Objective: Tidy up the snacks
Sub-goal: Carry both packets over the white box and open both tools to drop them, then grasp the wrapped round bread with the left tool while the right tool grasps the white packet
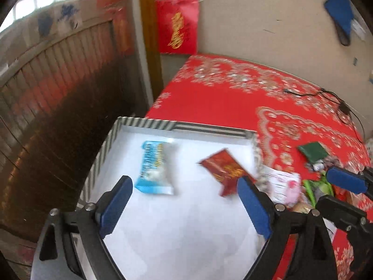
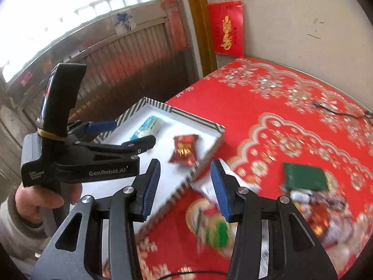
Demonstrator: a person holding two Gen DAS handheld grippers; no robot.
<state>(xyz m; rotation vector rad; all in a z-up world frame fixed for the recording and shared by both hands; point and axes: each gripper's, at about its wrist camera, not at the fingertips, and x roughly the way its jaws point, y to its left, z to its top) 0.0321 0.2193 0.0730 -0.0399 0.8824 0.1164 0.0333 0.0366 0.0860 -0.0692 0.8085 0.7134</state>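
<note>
Red cloth with a pale floral and scalloped pattern [image 2: 268,116] covers the table, which stands against a beige wall hung with red paper banners with gold lettering [image 1: 178,24]; a brown slatted wooden partition [image 1: 58,74] fills the side at nine o'clock.

On the cloth sits a shallow white box with a black-and-white striped rim [image 1: 144,123]. Inside it lie two snacks, apart from each other: a light-blue and white wrapped packet [image 1: 155,168] toward the box's eleven o'clock, and a red packet with gold print [image 1: 223,169] toward two o'clock, close to the striped wall.

The left gripper [image 1: 185,197] hovers above the white floor of the box, its blue-padded fingers spread wide with nothing between them. The right gripper [image 2: 186,186] hangs over the box's near corner and the cloth, its fingers parted and holding nothing.

Outside the box, at three o'clock from it, loose snacks lie in a blurred heap: a dark green square packet [image 2: 305,178], a white packet with pink print [image 1: 285,184], and a green and white wrapper [image 2: 215,229] below the right gripper.

A hand [image 2: 46,198] in a grey sleeve grips the left gripper's handle.
</note>
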